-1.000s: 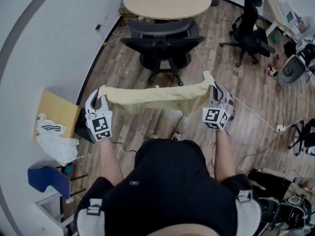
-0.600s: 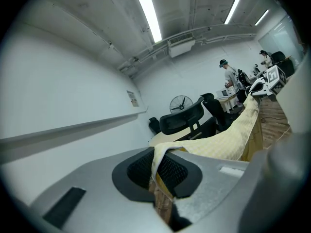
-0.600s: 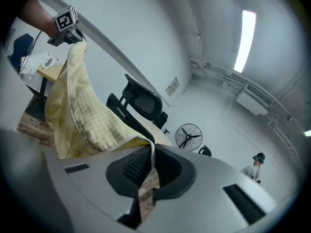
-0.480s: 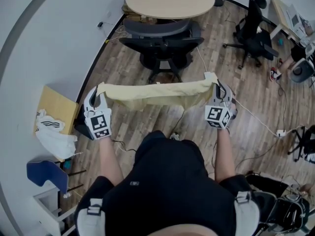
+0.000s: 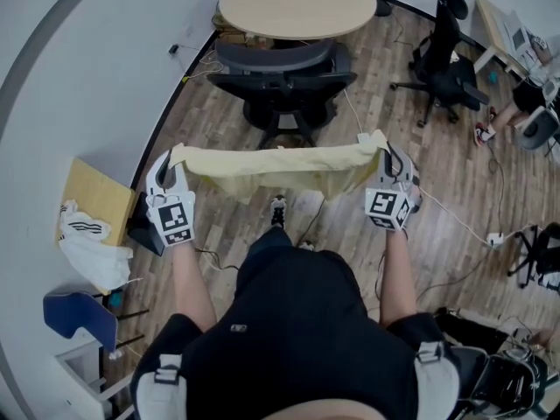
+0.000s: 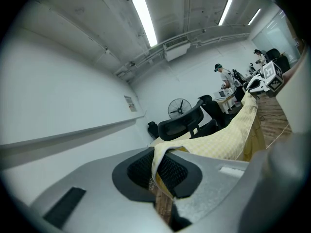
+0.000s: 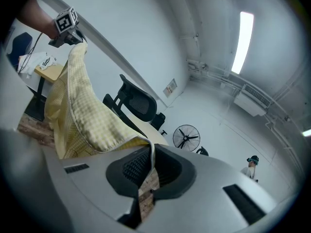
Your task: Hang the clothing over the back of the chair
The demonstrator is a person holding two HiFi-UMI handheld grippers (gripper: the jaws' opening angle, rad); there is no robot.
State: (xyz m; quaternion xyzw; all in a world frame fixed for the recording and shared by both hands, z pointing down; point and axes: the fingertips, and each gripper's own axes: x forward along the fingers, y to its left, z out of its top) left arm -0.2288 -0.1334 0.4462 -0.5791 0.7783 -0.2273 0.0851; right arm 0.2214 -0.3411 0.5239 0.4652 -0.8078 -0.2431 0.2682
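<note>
A pale yellow checked garment (image 5: 278, 166) hangs stretched between my two grippers at chest height. My left gripper (image 5: 174, 166) is shut on its left corner, the cloth (image 6: 218, 142) pinched between the jaws. My right gripper (image 5: 381, 157) is shut on the right corner, where the yellow fabric (image 7: 92, 120) runs into the jaws. The black office chair (image 5: 282, 75) stands just beyond the garment, its curved backrest (image 5: 276, 56) toward the round table. The same chair (image 6: 187, 123) shows past the cloth in the left gripper view and again as a dark chair (image 7: 138, 103) in the right gripper view.
A round wooden table (image 5: 297, 3) stands behind the chair. A second black chair (image 5: 448, 55) is at the right. A low wooden stand (image 5: 96, 201) with a white cloth (image 5: 87, 248) sits left by the curved wall. Cables (image 5: 455, 217) run over the wood floor. A person (image 6: 223, 76) stands far off.
I have stepped slightly closer to the chair, a foot now showing under the garment. Both grippers keep the cloth stretched at the same height.
</note>
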